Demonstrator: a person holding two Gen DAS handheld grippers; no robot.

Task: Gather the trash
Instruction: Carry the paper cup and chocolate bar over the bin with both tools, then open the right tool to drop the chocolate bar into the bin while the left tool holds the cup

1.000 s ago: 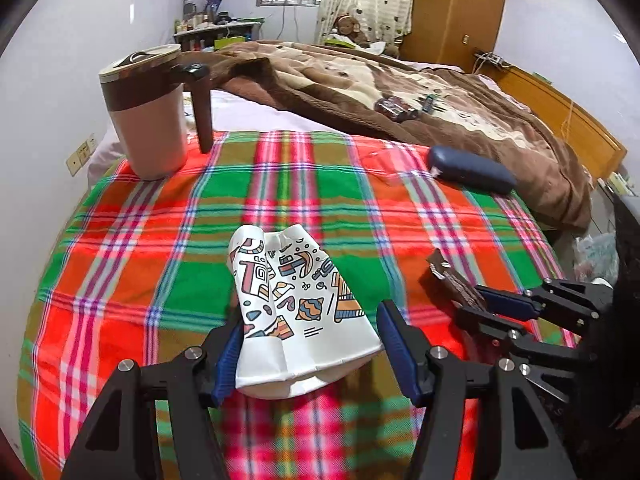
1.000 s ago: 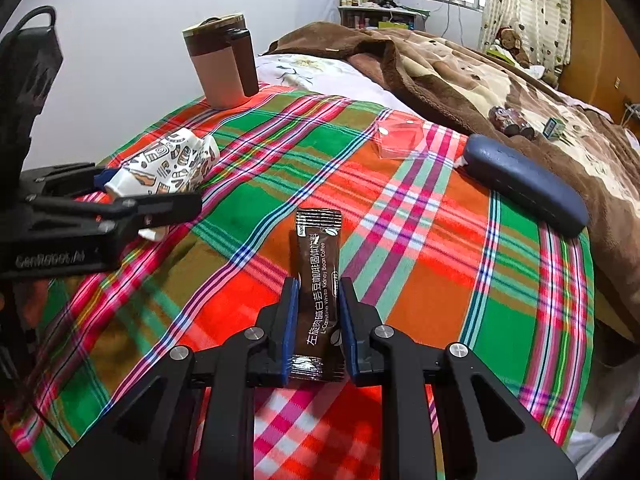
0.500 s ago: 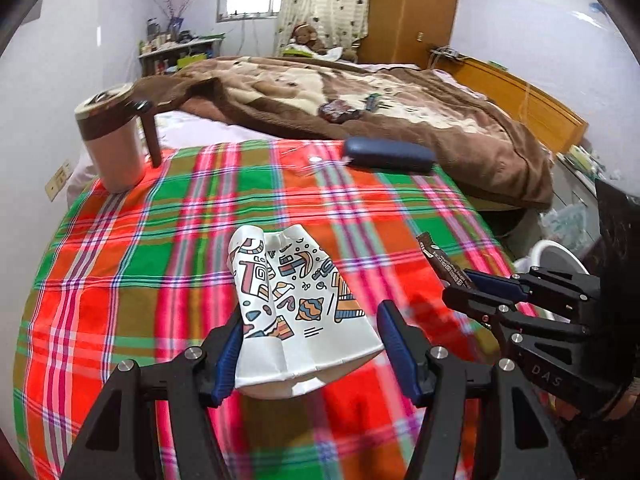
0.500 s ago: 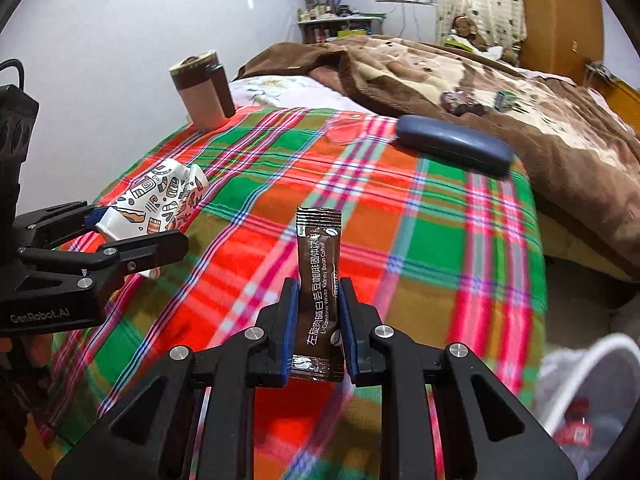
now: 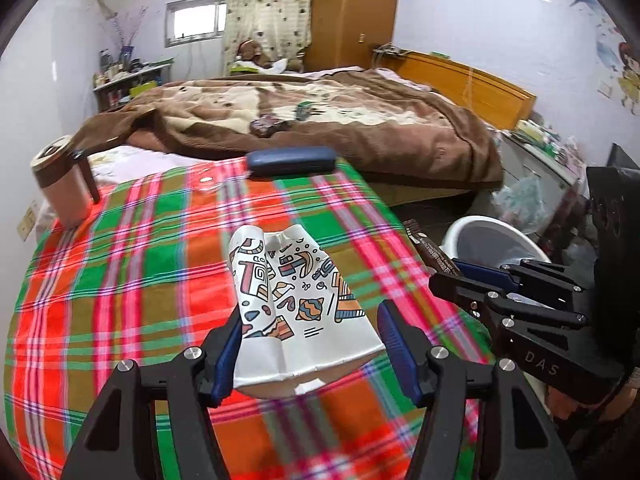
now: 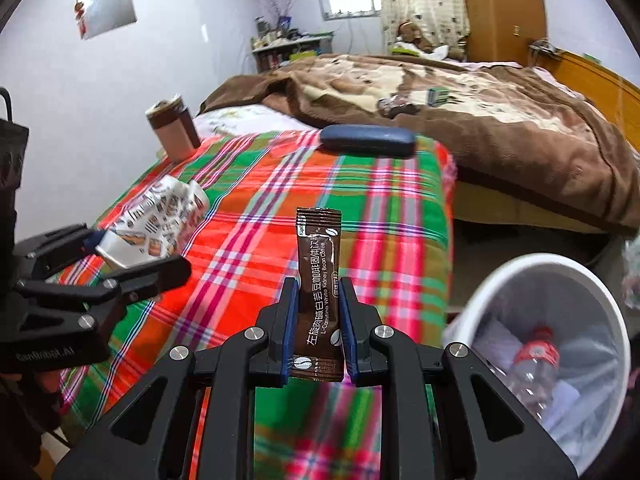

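A lived-in bedroom in a home is shown — a bed (image 5: 360,128) is covered by a brown blanket (image 6: 460,100) and backed by a wooden headboard (image 5: 476,88); a tall wardrobe (image 5: 352,12) is set beside a curtained window (image 5: 196,22); a cluttered shelf (image 6: 288,46) is seen against the far wall; cartoon stickers (image 5: 624,68) are stuck on one wall — a plaid cloth (image 5: 140,260) is spread in front.

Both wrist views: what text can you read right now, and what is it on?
"L-Carnitine White Kidney Bean Coffee": brown coffee sachet in the right gripper; its Chinese line is too uncertain to quote.
"DAS": right gripper body, left wrist view.
"GenRobot.AI": left gripper body.
Crushed paper cup: drawings only, no words.
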